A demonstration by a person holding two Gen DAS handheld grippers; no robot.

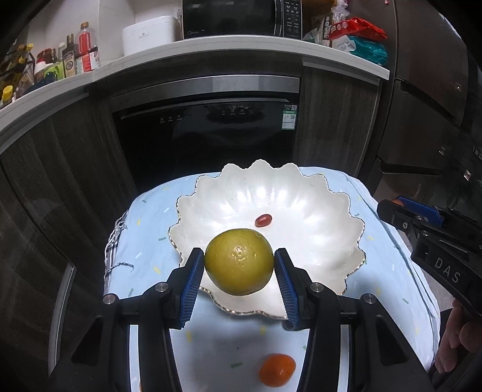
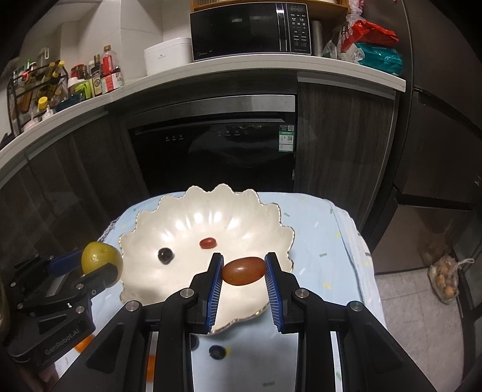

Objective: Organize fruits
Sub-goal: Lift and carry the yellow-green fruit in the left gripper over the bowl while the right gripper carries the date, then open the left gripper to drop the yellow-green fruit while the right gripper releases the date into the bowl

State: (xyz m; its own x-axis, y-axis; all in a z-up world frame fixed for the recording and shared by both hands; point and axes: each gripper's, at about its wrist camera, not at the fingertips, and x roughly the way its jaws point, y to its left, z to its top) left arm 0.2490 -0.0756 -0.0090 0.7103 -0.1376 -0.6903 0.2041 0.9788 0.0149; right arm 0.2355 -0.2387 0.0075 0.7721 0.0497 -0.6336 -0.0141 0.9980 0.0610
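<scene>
Over the bowl (image 1: pixel 328 211), both grippers carry fruit
Left gripper (image 1: pixel 239 265) clamps the green orange (image 1: pixel 239 261), right gripper (image 2: pixel 244 270) pinches a tomato (image 2: pixel 243 270); lower each gently, then release

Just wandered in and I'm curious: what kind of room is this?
Most likely a home kitchen: a microwave on the counter, condiment bottles beside it, and a built-in dishwasher below.
</scene>
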